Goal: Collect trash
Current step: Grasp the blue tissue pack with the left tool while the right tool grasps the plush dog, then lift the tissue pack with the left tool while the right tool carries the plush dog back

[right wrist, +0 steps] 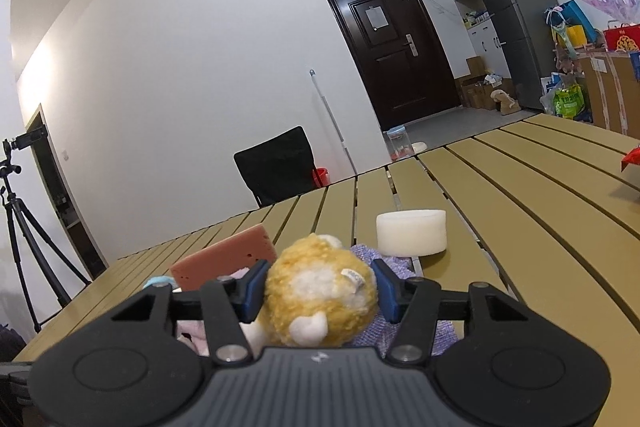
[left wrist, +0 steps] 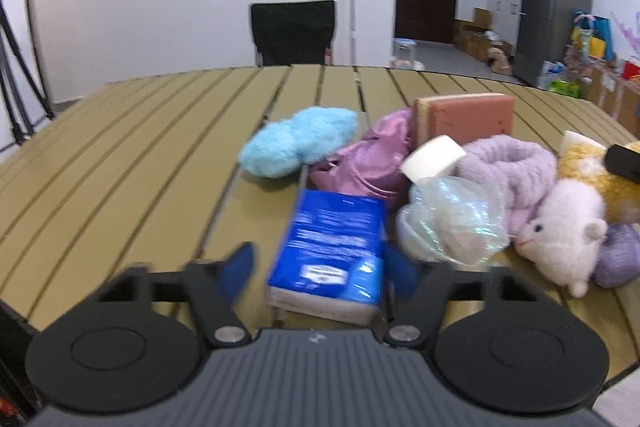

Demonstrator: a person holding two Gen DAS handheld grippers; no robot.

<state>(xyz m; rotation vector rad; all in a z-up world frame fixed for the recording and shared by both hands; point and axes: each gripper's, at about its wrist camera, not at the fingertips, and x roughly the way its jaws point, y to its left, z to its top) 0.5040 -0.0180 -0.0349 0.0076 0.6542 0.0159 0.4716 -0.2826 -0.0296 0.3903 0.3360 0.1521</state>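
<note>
In the left wrist view my left gripper [left wrist: 318, 269] is open, with a blue tissue pack [left wrist: 330, 251] lying on the slatted table [left wrist: 140, 167] between its fingers, nearer the right one. Beyond lie a light blue fluffy cloth [left wrist: 300, 141], a purple satin pouch [left wrist: 368, 159], a pink sponge block [left wrist: 466, 119], a white foam piece [left wrist: 434, 157], a clear plastic wrapper [left wrist: 452, 223], a lilac knit piece [left wrist: 512, 173] and a white plush toy [left wrist: 560, 231]. In the right wrist view my right gripper [right wrist: 320, 293] is shut on a yellow plush toy [right wrist: 320, 301].
A black chair [left wrist: 294, 31] stands behind the table's far edge. A white foam cylinder [right wrist: 412, 231] sits on the table ahead of the right gripper, with a lilac cloth [right wrist: 396, 267] under the toy. A red wrapper [right wrist: 632, 157] lies at the far right. A tripod [right wrist: 24, 239] stands at left.
</note>
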